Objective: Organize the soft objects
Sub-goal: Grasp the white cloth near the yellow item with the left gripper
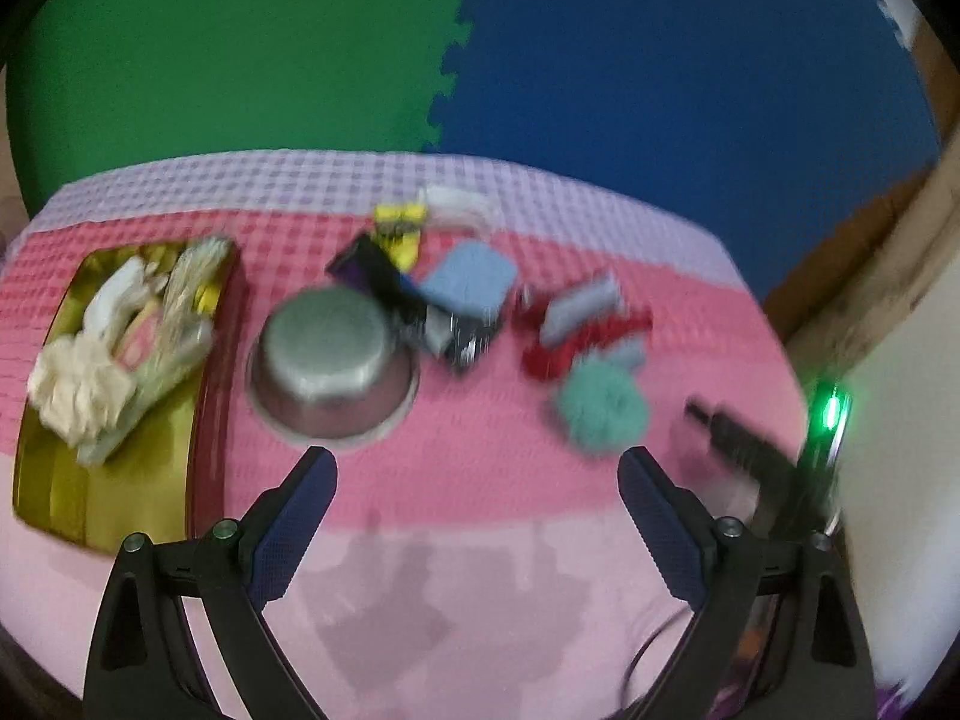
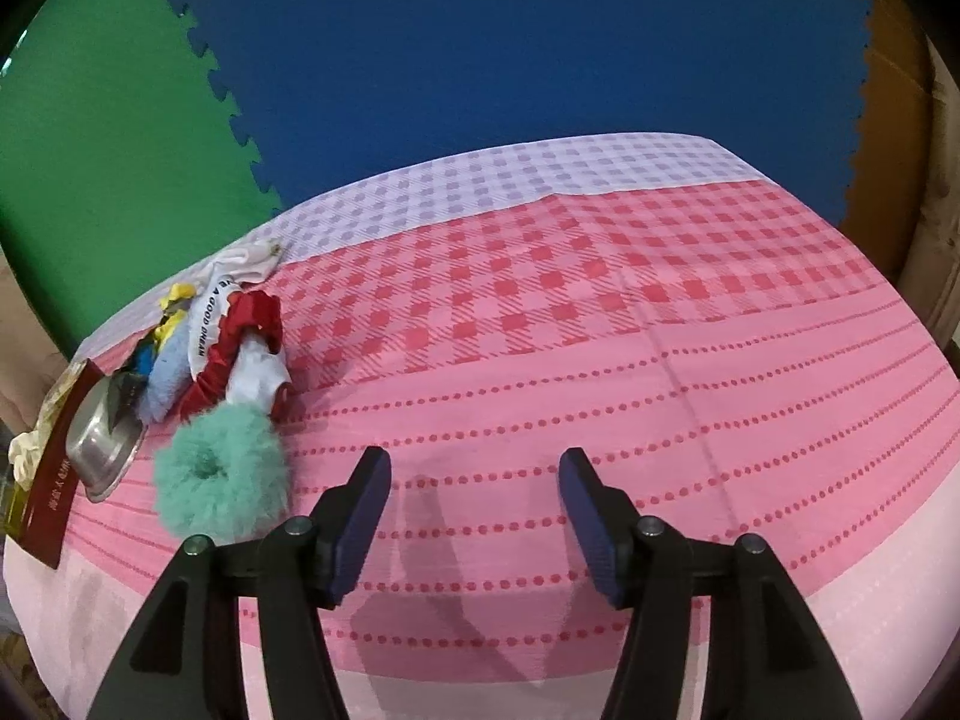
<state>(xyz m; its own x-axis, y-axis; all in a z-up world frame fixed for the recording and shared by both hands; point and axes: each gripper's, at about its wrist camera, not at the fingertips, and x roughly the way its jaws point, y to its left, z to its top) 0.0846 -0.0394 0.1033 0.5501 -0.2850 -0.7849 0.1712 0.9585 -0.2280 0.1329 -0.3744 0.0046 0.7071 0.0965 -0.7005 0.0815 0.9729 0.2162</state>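
Gold tray (image 1: 60,498) with cream cloths (image 1: 78,384)

A furry scrunchie (image 2: 219,483) is lying just left of the right gripper's (image 2: 474,462) jaws. An upturned bowl (image 1: 333,369) is sitting ahead-left of the left gripper's (image 1: 477,462) jaws, a tray (image 1: 120,480) lying further left.

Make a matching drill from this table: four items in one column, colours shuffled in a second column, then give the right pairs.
Items
1. fluffy scrunchie
2. satin scrunchie
3. upturned bowl
4. tray's inner floor

Colours
A. gold
B. teal green
C. silver grey
D. red

Pairs: 1-B, 2-D, 3-C, 4-A
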